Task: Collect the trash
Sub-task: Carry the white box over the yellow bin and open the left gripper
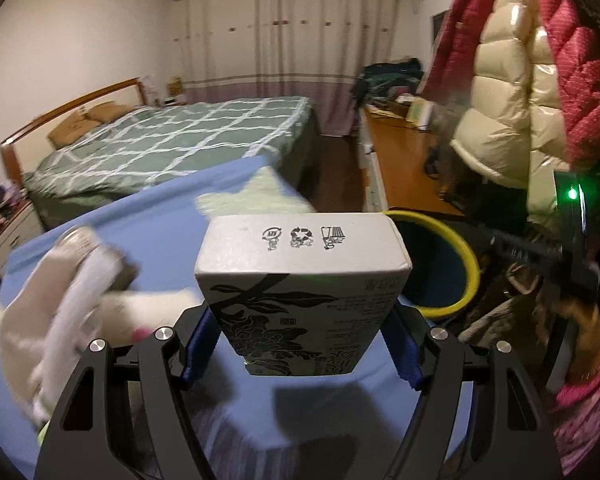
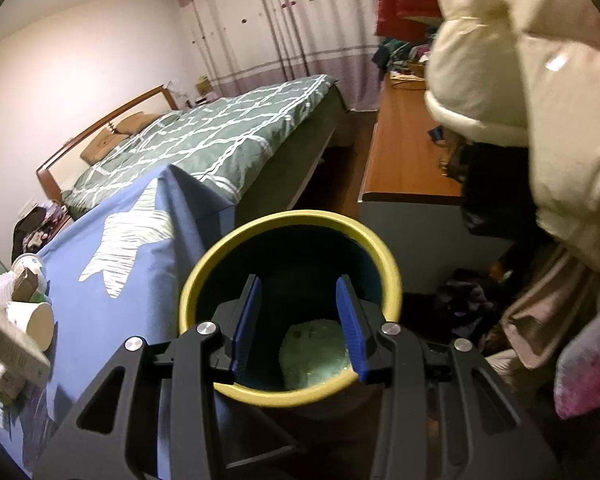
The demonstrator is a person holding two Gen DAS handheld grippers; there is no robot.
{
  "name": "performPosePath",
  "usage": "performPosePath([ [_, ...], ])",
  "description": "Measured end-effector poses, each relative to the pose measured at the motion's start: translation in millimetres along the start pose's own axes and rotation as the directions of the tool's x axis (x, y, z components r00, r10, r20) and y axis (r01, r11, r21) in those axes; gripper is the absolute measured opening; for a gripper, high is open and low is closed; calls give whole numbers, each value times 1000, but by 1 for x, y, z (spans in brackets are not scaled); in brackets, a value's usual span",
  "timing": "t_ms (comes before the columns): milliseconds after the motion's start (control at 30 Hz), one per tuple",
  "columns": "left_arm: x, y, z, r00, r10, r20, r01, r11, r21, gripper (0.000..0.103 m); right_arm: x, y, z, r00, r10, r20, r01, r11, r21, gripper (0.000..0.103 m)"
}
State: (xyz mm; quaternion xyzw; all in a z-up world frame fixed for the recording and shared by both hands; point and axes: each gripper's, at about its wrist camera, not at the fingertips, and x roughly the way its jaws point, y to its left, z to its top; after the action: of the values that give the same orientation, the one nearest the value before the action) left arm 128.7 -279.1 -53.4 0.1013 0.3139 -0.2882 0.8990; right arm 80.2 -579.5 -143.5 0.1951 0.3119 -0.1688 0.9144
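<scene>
My left gripper (image 1: 302, 344) is shut on a white carton with black flower print (image 1: 304, 280) and holds it above the blue cloth (image 1: 164, 220). The yellow-rimmed dark bin (image 1: 456, 264) stands just beyond and to the right of the carton. My right gripper (image 2: 298, 326) is open and empty, hovering over the mouth of the bin (image 2: 290, 224). A pale green piece of trash (image 2: 316, 354) lies at the bin's bottom. The held carton (image 2: 16, 344) shows at the far left of the right wrist view.
Blurred paper cups and white wrappers (image 1: 72, 280) lie on the cloth's left side; the cups also show in the right wrist view (image 2: 34, 316). A bed (image 1: 172, 144) stands behind, a wooden desk (image 2: 408, 152) at right, and hanging jackets (image 1: 520, 92) crowd the right.
</scene>
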Motion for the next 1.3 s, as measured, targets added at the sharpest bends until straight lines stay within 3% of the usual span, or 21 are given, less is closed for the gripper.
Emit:
performPosePath([
  [267, 66, -77, 50, 990, -139, -32, 141, 988, 66, 72, -9, -37, -15, 998, -58, -1, 58, 996, 64, 38],
  [467, 129, -128, 62, 982, -166, -93, 176, 978, 113, 72, -9, -58, -25, 997, -76, -18, 78, 992, 98, 38],
  [633, 168, -148, 55, 972, -164, -169, 186, 975, 123, 73, -10, -68, -31, 996, -88, -29, 91, 989, 117, 44],
  [733, 172, -152, 52, 971, -160, -176, 184, 975, 128, 78, -9, -71, -33, 996, -88, -32, 91, 988, 125, 44],
  [867, 153, -146, 57, 977, -166, -135, 183, 975, 125, 80, -10, -69, -34, 996, -80, -30, 83, 989, 125, 44],
  [1067, 80, -105, 65, 987, -155, -38, 158, 984, 85, 86, -11, -54, -35, 998, -57, -29, 60, 992, 114, 45],
  [1300, -23, -11, 37, 996, 11, 84, -12, 1000, 2, 92, -9, -19, -35, 999, -12, -39, 14, 998, 53, 47],
])
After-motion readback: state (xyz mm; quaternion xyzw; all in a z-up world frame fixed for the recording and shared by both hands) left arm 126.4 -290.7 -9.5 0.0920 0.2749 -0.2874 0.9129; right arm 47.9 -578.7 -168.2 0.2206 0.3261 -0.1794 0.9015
